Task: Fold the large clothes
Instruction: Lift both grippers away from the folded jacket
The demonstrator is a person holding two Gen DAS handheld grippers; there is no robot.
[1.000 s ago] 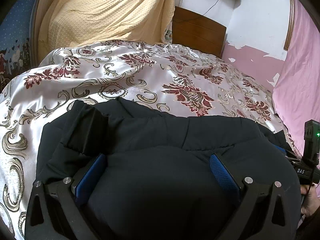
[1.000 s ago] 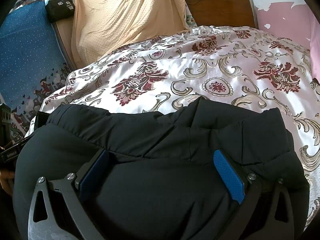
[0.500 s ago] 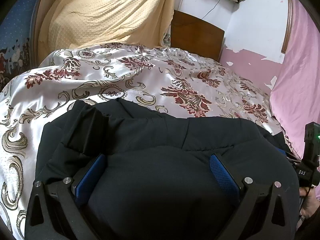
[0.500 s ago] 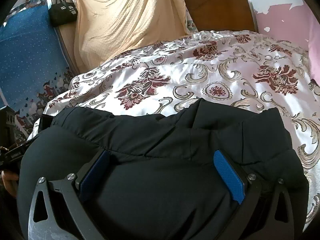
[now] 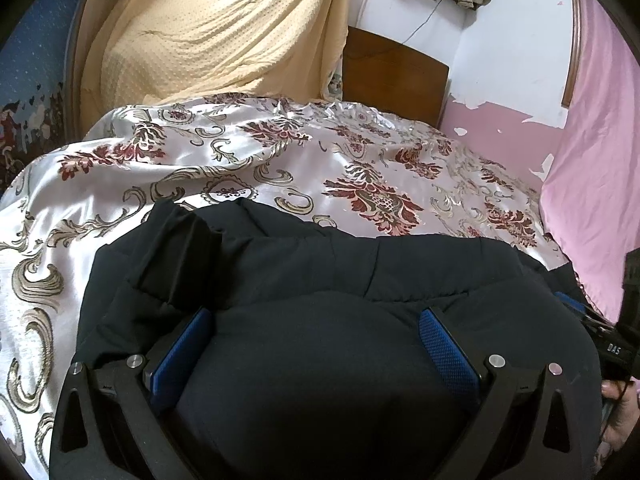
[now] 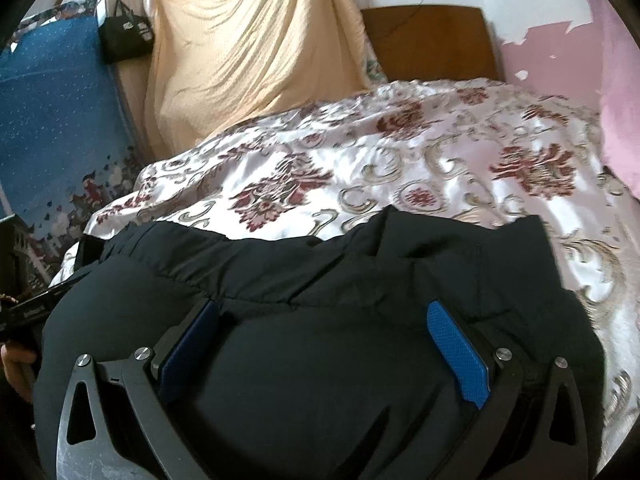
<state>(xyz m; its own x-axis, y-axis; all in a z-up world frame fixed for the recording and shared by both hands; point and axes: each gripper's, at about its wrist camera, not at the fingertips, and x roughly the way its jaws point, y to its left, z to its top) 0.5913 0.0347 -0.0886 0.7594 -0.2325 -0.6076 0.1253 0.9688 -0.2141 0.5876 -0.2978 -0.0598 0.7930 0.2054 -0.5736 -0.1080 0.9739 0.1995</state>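
Left wrist, black jacket (image 5: 320,320) hiding bedspread (image 5: 260,160), headboard (image 5: 392,76)

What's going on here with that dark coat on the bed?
A person is folding a big black padded jacket on a bed with a floral satin bedspread, using two hand-held grippers. The left gripper and the right gripper each have their blue-padded fingers spread wide, with puffy jacket bulging between them. The jacket lies bunched at the bed's near edge, not yet neatly folded.
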